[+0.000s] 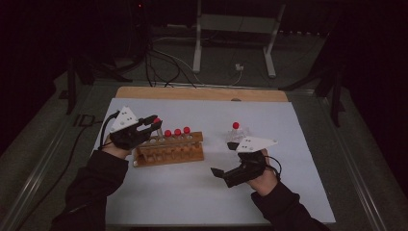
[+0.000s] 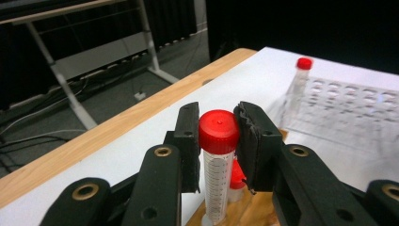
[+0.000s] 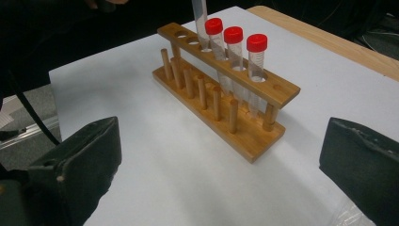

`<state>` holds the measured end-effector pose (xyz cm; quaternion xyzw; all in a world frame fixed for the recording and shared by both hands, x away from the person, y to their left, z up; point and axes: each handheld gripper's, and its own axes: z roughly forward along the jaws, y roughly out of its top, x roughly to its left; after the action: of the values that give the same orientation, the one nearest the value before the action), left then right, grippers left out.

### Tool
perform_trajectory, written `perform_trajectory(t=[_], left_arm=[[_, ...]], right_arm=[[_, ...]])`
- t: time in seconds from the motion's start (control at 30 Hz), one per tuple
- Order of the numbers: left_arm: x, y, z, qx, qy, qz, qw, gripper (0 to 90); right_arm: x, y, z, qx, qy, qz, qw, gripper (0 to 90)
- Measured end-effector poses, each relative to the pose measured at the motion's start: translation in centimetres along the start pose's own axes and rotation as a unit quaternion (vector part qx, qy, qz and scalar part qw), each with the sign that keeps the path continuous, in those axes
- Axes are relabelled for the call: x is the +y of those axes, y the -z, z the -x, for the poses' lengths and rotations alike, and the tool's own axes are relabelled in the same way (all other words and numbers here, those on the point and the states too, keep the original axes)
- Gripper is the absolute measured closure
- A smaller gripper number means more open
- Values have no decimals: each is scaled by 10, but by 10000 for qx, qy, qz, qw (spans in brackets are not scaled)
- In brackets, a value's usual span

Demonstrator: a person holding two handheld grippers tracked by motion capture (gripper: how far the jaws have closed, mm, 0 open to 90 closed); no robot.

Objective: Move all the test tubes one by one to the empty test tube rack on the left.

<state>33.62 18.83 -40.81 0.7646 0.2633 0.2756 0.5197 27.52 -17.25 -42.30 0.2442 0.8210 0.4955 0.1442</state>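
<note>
Centre-left of high view: left tongs (image 1: 155, 123) clamped on red-capped clear plastic tube (image 2: 218, 160); light, slippery, best gripped below cap. Right tongs (image 1: 226, 156) apart.

On the worktop (image 1: 192, 192), a rack (image 1: 169, 150) stands left of centre with three tubes (image 1: 177, 134) upright in its holes. The left hand-held gripper (image 1: 155, 123) holds a fourth tube (image 2: 218, 155) upright over the rack's left end. A clear rack (image 1: 239, 134) with one tube (image 1: 235, 127) sits to the right, just behind the right hand-held gripper (image 1: 216, 173), which rests near the front.
</note>
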Motion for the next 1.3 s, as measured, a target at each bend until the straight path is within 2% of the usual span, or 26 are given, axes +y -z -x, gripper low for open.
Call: perform_trajectory(t=[0.33,0.6,0.87,0.97,1.3], left_arm=[[-24,-13,-1,-21,220,-135,9997,720],[-36,-19,1,-38,271,-238,9993,719],[-41,-22,1,-36,254,-401,9989,719],[-43,-24,3,-27,184,-485,9986,719],[-41,-23,1,-39,298,-593,9978,713]], right_arm=[[-2,0,1,28,18,-28,10000,0],[-2,1,1,45,40,-17,10000,0],[-2,0,1,40,25,-18,10000,0],[-2,1,1,45,13,-14,10000,0],[0,4,1,52,66,7,10000,0]])
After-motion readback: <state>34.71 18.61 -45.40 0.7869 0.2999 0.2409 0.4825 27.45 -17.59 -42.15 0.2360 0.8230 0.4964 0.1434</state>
